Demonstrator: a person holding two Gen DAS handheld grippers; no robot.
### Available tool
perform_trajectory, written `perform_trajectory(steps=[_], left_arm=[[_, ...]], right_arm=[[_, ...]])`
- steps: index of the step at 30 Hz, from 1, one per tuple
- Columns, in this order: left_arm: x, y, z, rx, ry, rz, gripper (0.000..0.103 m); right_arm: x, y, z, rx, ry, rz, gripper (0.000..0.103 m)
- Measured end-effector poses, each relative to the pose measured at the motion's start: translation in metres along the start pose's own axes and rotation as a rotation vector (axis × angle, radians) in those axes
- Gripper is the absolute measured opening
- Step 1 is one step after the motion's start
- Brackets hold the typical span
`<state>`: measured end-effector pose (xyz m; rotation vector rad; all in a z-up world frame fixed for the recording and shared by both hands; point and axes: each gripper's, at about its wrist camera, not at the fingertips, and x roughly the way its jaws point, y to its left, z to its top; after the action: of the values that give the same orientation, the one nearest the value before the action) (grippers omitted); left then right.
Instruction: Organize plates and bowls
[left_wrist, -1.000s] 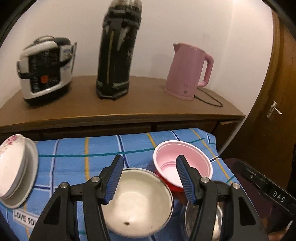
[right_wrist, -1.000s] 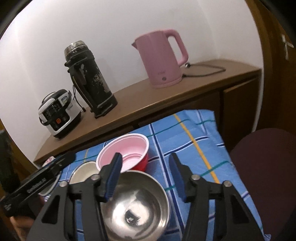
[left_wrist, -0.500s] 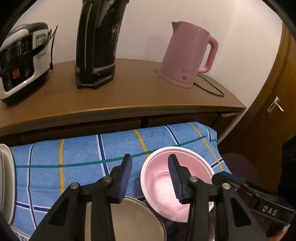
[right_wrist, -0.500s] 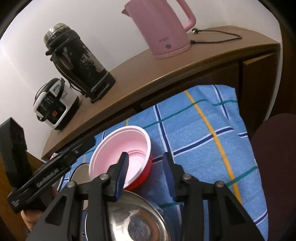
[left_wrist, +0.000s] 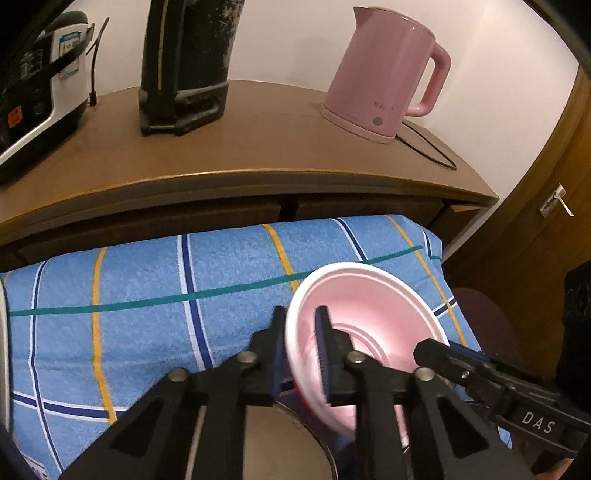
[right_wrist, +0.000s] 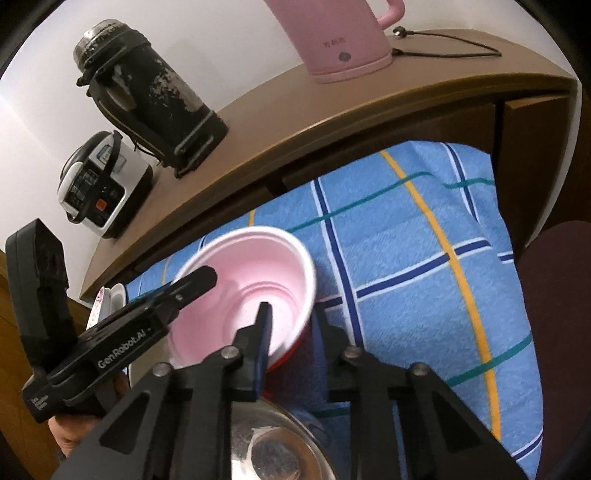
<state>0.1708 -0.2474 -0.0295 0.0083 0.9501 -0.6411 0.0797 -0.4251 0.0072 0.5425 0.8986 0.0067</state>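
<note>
Both grippers are black with blue ribbed pads (left_wrist: 322, 354) and silver screws (right_wrist: 229, 352); one body reads "GenRobot.AI" (right_wrist: 122, 349), the other "DAS" (left_wrist: 537, 422).

the near rim of the pink bowl (left_wrist: 373, 314) is smeared with blur where the left tongs (left_wrist: 300, 354) clamp it, and its base is hidden behind them. below the right tongs (right_wrist: 291, 332), the steel bowl (right_wrist: 273, 446) is cut off by the picture's lower edge. left of the left tongs, a white plate (left_wrist: 2, 332) shows only as a sliver at the edge. beyond them, on the tabletop (left_wrist: 258, 147), the black flask (left_wrist: 184, 62) loses its top and the cooker (left_wrist: 33, 85) its left side. the kettle (right_wrist: 332, 33) is cropped above the right tongs.
</note>
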Motion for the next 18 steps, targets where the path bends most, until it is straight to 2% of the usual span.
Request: perform_trajectory(steps=[4,9,18], left_arm=[[-0.002,-0.001,0.003,-0.008,-0.009,-0.022,0.013],[-0.014,-0.004,0.010,-0.007,-0.056,-0.028,0.013],[-0.068,-0.022,0.015,0.019,-0.164,-0.051,0.013]], right_arm=[[-0.004,0.003,0.001,-0.028,-0.025,-0.034,0.016],[-0.010,0.004,0.002,-0.028,-0.054,-0.023,0.014],[-0.058,0.025,0.000,-0.047,-0.170,0.025,0.014]])
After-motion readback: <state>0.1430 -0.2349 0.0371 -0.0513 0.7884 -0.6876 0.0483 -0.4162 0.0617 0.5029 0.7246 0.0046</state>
